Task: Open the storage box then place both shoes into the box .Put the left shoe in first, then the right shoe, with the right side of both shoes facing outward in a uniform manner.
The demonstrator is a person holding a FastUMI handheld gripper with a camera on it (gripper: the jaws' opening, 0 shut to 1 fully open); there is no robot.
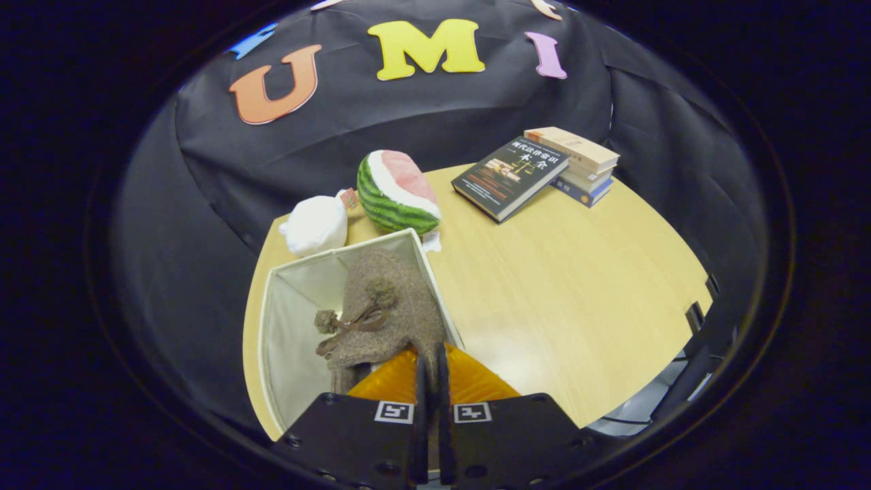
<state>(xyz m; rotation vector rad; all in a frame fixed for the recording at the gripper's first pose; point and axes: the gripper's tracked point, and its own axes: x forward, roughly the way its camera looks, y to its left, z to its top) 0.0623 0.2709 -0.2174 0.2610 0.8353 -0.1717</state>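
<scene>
White plush toy (316,223) far left on the tabletop (578,299), just beyond the far wall of the box. Beside it to the right, a plush watermelon slice (398,192), rind striped green, pink flesh facing up, standing near the box's far corner.

Nearer, on the left part of the tabletop: open white storage box (289,327), fabric walls upright, lid not visible. Inside it, a brown felt shoe (384,306) with a brown bow and two pompoms on its upper, lying against the right wall of the box, toe toward the far end. Second shoe not visible.

Fingers (429,371) closed tight together, clamped on the near edge of the brown shoe, with only a thin strip of felt between them; held just above the near right side of the box.

To the right, a wide bare stretch of pale wood tabletop. Far right, a dark-covered book (510,178) leaning on a small stack of books (578,167), well apart from the box.
</scene>
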